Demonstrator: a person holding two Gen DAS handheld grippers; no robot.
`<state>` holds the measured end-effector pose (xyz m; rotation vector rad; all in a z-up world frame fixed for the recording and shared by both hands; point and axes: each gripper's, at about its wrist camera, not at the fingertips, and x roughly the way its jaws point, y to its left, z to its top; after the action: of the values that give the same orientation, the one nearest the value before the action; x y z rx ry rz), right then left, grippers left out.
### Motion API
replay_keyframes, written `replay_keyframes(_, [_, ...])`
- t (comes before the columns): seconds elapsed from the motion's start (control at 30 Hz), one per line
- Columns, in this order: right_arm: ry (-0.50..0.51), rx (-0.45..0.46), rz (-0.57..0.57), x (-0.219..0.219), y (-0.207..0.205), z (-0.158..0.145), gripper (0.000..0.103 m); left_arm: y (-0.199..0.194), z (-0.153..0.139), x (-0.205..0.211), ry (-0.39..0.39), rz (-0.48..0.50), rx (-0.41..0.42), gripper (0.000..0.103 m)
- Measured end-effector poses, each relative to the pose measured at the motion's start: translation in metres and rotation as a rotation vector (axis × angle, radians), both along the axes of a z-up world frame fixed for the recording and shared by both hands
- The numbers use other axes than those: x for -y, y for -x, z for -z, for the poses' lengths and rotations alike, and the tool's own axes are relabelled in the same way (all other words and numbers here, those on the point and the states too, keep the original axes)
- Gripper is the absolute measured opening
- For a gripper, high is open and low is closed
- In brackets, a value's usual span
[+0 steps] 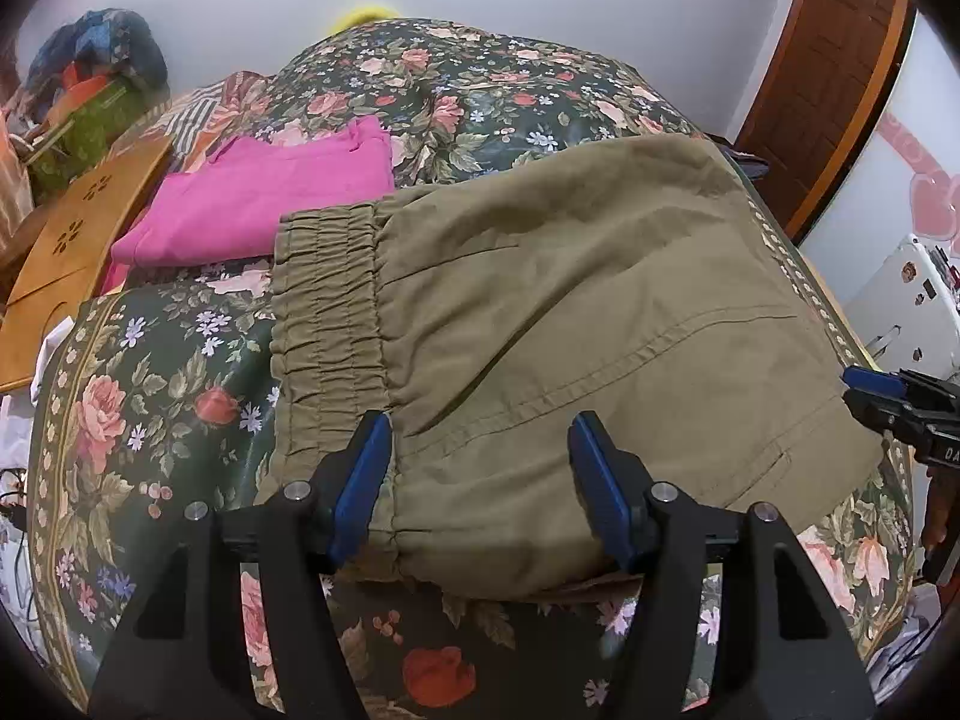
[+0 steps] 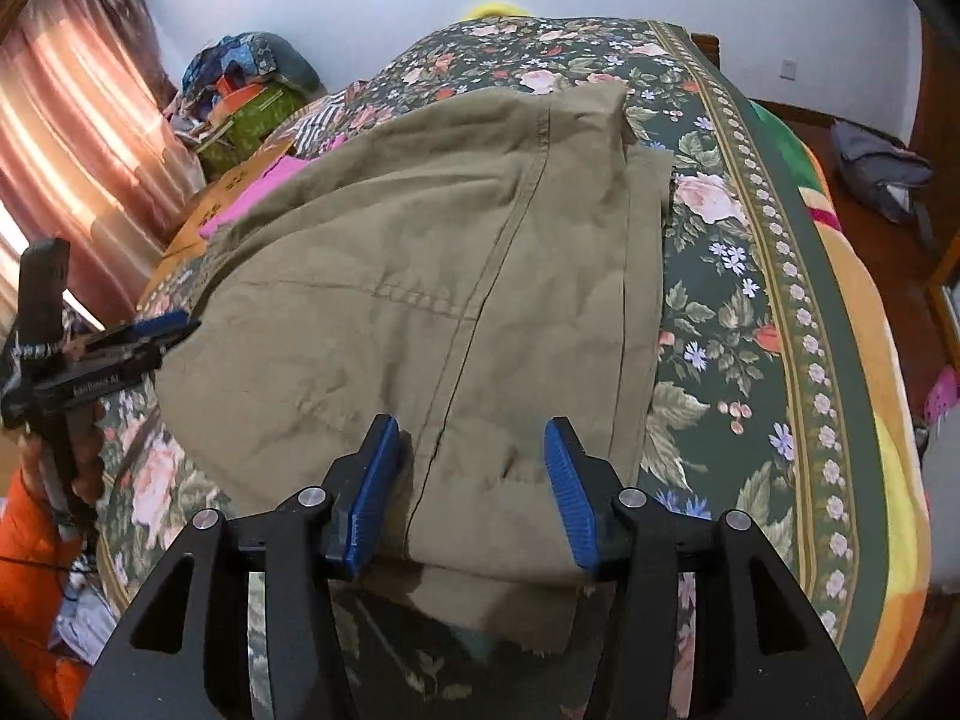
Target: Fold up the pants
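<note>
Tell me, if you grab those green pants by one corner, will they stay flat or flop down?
Probably flop. The olive pants are thin, creased cloth, already folded into layers on the flowered bedspread, so the layers would likely slide apart. The gathered elastic waistband looks thicker and may hang heavier.

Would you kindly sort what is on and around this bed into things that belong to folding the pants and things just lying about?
Belongs to the job:
- olive pants
- left gripper
- right gripper

Just lying about:
- pink garment
- wooden board
- clutter pile
- grey bag
</note>
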<state>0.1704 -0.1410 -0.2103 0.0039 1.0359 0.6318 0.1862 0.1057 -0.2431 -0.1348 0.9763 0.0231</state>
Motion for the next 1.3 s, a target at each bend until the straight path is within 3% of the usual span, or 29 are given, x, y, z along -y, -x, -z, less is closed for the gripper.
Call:
replay_keyframes(0.23, [0.003, 0.002, 0.008, 0.009, 0.009, -0.003, 0.05, 0.02, -0.016, -0.026, -0.005, -0.076, 0.003, 0.062])
replay_keyframes(0.43, [0.026, 0.013, 0.014, 0.012, 0.016, -0.008, 0.053, 0.052, -0.016, -0.06, 0.107, -0.168, -0.026, 0.068])
replay_keyframes(0.63, [0.061, 0.034, 0.016, 0.008, 0.021, -0.013, 0.053, 0.068, 0.006, -0.064, 0.258, -0.192, -0.081, 0.072])
replay_keyframes(0.77, [0.067, 0.037, 0.017, 0.009, 0.023, -0.014, 0.053, 0.064, 0.021, -0.056, 0.332, -0.177, -0.117, 0.072])
replay_keyframes(0.9, [0.061, 0.04, 0.027, 0.013, 0.026, -0.017, 0.054, 0.059, 0.024, -0.049, 0.296, -0.174, -0.111, 0.082])
replay_keyframes(1.1, [0.091, 0.056, 0.059, 0.022, 0.033, -0.025, 0.055, 0.047, 0.036, -0.057, 0.39, -0.203, -0.124, 0.088])
replay_keyframes(1.3, [0.038, 0.086, 0.098, 0.031, 0.036, -0.039, 0.055, 0.04, 0.036, -0.05, 0.414, -0.203, -0.091, 0.089])
